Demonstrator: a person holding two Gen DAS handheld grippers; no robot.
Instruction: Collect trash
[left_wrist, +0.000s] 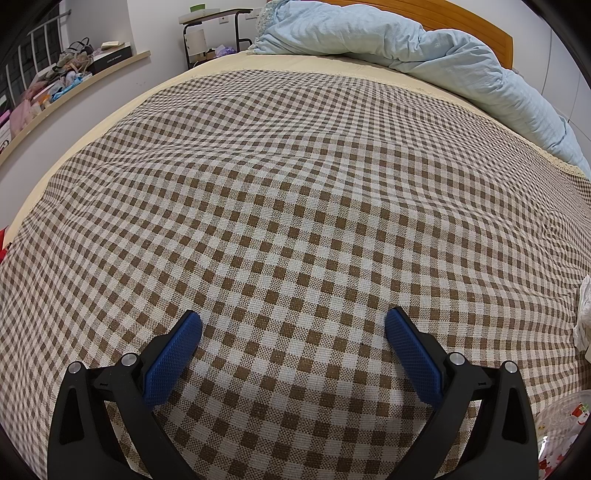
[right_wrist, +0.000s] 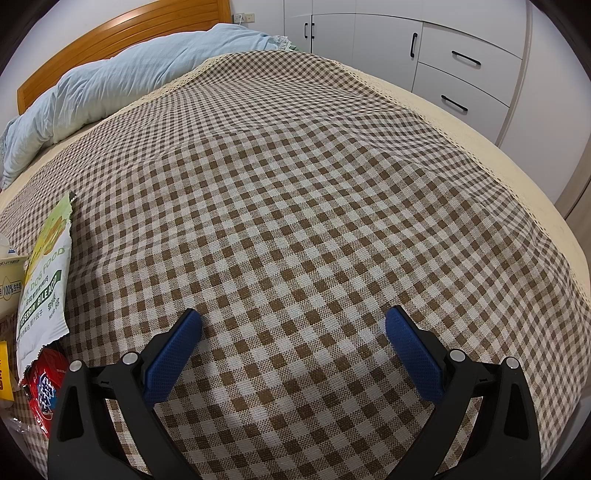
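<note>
both grippers hang with fingers spread wide and holding nothing over the checked bed cover (left_wrist: 295, 184): left gripper (left_wrist: 293, 328), right gripper (right_wrist: 293, 326). the trash still lies loose, so gathering looks unfinished; no bin is visible. only the right view shows the dog food bag (right_wrist: 46, 280) and red wrapper (right_wrist: 46, 391) at 9 o'clock; only the left shows crumpled white paper (left_wrist: 583, 317) at 3 o'clock.

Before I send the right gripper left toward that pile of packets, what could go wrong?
The dog food bag overlaps the red packet, so grabbing one could drag the other. The checked cloth lies loose and rippled; the right gripper, open, may pinch fabric. The crumpled white tissue sits at the left view's edge, easy to miss.
</note>
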